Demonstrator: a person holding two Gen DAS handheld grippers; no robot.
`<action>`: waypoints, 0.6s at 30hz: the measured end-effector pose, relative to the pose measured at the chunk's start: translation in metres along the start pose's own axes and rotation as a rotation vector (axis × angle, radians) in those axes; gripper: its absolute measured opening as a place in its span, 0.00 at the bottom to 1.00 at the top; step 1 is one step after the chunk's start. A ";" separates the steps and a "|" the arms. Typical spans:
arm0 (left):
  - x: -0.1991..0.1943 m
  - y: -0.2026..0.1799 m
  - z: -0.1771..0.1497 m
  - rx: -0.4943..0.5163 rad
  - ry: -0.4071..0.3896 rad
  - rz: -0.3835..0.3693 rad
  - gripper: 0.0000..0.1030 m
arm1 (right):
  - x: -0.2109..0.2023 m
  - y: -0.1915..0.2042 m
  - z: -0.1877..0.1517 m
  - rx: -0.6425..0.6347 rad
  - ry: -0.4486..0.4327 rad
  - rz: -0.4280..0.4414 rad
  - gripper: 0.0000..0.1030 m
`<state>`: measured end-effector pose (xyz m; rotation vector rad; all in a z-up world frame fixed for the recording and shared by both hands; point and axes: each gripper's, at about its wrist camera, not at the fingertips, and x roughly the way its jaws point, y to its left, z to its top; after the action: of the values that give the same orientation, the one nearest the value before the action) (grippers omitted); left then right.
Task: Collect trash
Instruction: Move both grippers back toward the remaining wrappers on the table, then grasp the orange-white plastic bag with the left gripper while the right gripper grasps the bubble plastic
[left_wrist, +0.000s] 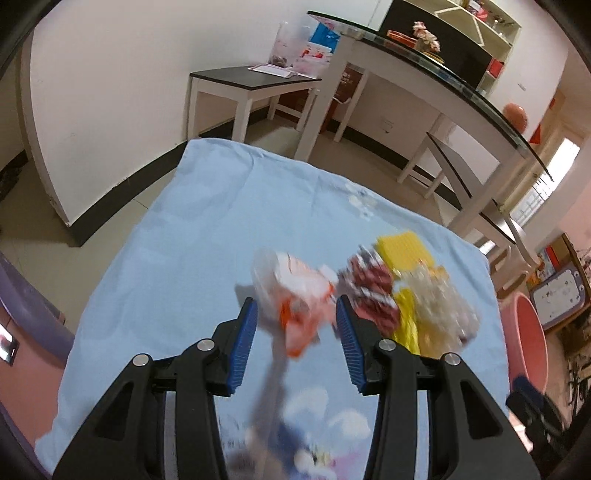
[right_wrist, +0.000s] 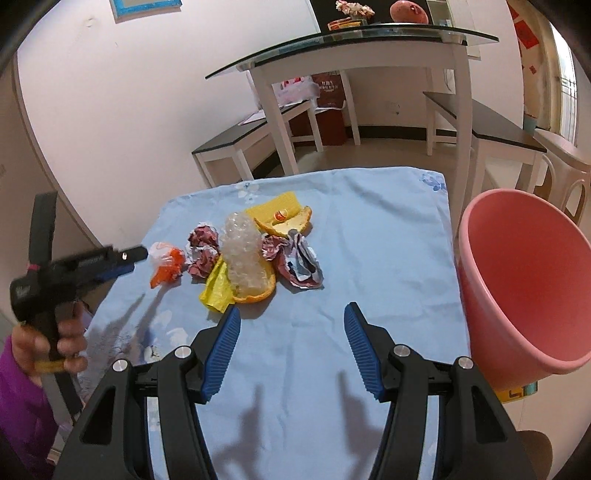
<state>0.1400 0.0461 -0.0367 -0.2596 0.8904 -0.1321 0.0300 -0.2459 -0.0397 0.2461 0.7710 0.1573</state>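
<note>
A heap of rubbish lies on a light-blue printed cloth (right_wrist: 332, 258) covering the table: a crumpled orange-and-white plastic wrapper (right_wrist: 168, 264), dark red paper balls (right_wrist: 201, 251), a wad of clear bubble wrap (right_wrist: 243, 254), a yellow bag (right_wrist: 218, 288) and orange peel (right_wrist: 288, 225). The left gripper (left_wrist: 295, 325), jaws about half apart, hovers at the wrapper without clasping it. The right gripper (right_wrist: 291, 350) hangs wide and empty above bare cloth, beside a round pink plastic bin (right_wrist: 524, 288) at the table's right edge.
</note>
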 end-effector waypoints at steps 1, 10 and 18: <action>0.005 0.002 0.004 -0.008 0.001 0.003 0.43 | 0.001 -0.001 0.000 0.002 0.003 -0.001 0.56; 0.037 0.014 0.010 -0.091 0.066 -0.029 0.43 | 0.017 -0.001 0.011 0.005 0.017 0.007 0.56; 0.033 0.003 0.002 -0.049 0.031 -0.059 0.43 | 0.034 0.020 0.022 -0.052 0.035 0.052 0.56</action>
<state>0.1625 0.0425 -0.0612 -0.3298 0.9179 -0.1694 0.0686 -0.2226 -0.0417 0.2145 0.7951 0.2310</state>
